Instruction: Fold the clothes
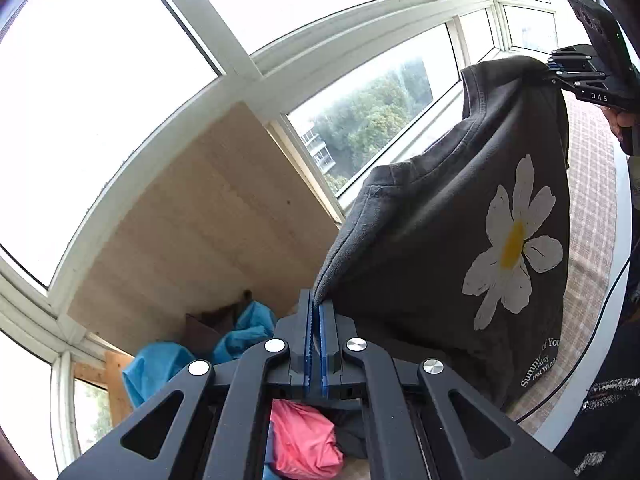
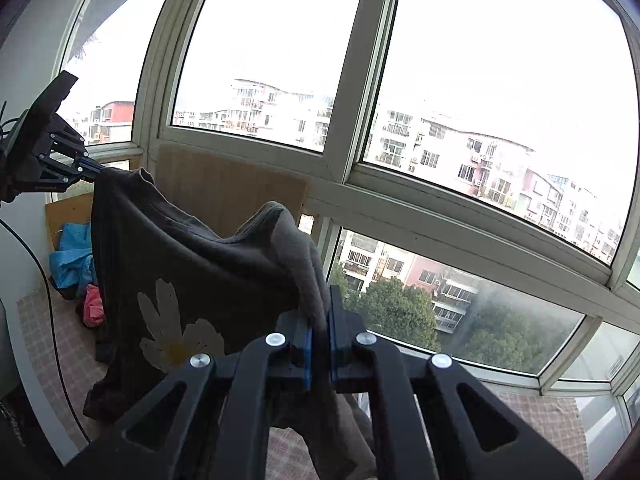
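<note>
Here, both tongs, left (image 1: pixel 316 312) and right (image 2: pixel 319 320), clamp a dark T-shirt (image 1: pixel 460 240) (daisy print), windows (image 2: pixel 480 80) behind, clothes pile (image 1: pixel 304 440) below.

A white-framed bay window (image 2: pixel 340 168) was filled with bright overcast daylight; apartment blocks (image 2: pixel 480 160) and trees (image 1: pixel 372 120) were seen outside, and a pale wooden board (image 1: pixel 208 216) was leaned beneath it.

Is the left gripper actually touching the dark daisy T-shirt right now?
Touching. The left wrist view shows the left gripper with its blue pads closed on the T-shirt, whose edge runs straight into them.
</note>
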`<state>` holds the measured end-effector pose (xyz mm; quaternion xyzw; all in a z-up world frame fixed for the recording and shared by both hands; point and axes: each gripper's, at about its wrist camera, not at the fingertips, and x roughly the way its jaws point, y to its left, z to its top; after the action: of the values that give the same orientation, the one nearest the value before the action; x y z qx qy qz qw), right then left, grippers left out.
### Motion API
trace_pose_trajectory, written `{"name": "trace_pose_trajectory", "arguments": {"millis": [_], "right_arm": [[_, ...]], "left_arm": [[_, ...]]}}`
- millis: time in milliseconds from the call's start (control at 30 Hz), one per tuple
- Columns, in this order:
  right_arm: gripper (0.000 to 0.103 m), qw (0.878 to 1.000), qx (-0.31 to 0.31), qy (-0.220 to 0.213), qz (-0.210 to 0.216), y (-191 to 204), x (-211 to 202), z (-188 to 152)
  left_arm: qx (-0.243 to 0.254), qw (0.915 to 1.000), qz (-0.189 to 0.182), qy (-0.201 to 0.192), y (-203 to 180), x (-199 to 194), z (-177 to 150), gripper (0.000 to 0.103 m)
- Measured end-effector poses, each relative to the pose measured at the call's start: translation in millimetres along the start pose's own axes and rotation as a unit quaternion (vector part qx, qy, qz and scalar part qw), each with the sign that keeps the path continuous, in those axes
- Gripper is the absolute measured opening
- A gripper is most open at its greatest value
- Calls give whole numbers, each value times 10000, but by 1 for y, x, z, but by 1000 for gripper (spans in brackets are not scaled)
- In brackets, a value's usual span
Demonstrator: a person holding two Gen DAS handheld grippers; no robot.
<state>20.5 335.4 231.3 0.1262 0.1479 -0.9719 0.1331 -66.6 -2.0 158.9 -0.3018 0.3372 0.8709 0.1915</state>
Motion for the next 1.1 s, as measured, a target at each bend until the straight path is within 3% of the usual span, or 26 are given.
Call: {"name": "trace_pose_trajectory", "arguments": {"millis": [167, 333, 400, 567, 633, 800, 933, 1100], "right_arm": [[6, 9958, -353, -797, -266, 17, -71, 75], [6, 9864, -683, -1378, -579, 38, -140, 130], [6, 9833, -738, -1524, -661, 44, -164, 146], [6, 9861, -764, -1318, -665, 53, -169, 143], [6, 9873, -771, -1221, -661, 56, -170, 140], [6, 9896, -785, -1000, -667, 60, -169, 134], [6, 9897, -774, -941, -749, 45, -152, 129], [6, 9897, -762, -866, -852, 27, -132, 122]], "left_arm": [[-134, 9910, 1129, -709, 52, -116, 34, 2], [-382, 9752, 1766, -1279, 77, -206, 46, 2], [-408, 9693, 1960, -1428, 81, -235, 49, 2], [-436, 9544, 2342, -1800, 85, -297, 55, 2], [-540, 9512, 2274, -2013, 85, -313, 53, 2], [-409, 9655, 1977, -1647, 78, -285, 52, 2], [-299, 9655, 1994, -1647, 67, -279, 60, 2], [-123, 9613, 2059, -1828, 54, -299, 67, 2]]}}
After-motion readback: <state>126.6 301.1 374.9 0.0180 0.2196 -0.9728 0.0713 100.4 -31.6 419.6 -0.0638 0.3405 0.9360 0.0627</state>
